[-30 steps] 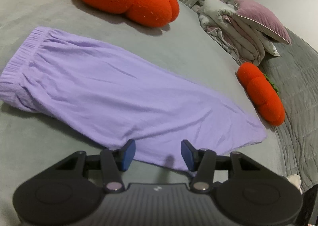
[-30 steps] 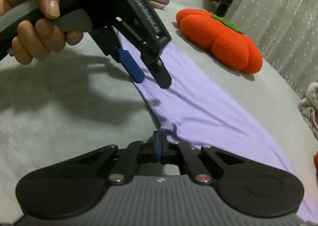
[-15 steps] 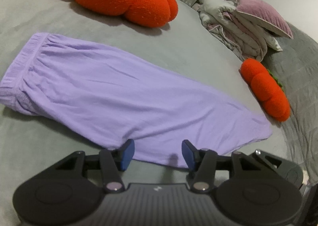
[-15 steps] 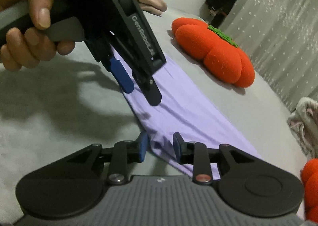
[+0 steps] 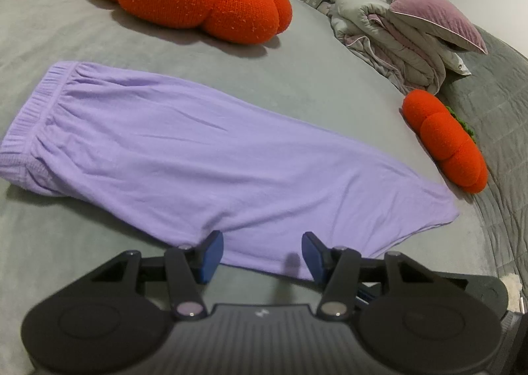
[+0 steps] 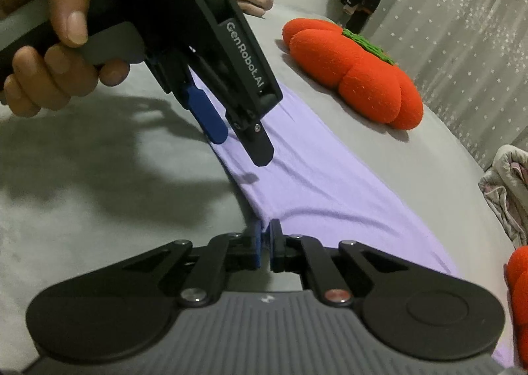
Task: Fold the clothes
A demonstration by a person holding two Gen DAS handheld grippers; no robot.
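Fold in preparation: the lilac jersey trousers (image 5: 204, 157), already doubled leg on leg, lie flat along the grey bed cover (image 5: 330, 84), with the gathered elastic waistband (image 5: 29, 117) at the far left. The right gripper (image 6: 264, 243) has just been closing and now pinches the near edge of the cloth, which puckers at the pads. The left gripper (image 5: 262, 254) hangs half open over the same edge, holding nothing. The next move probably calls for the left jaws to descend and clamp before both lift together. The fabric looks thin, limp and lightly creased.
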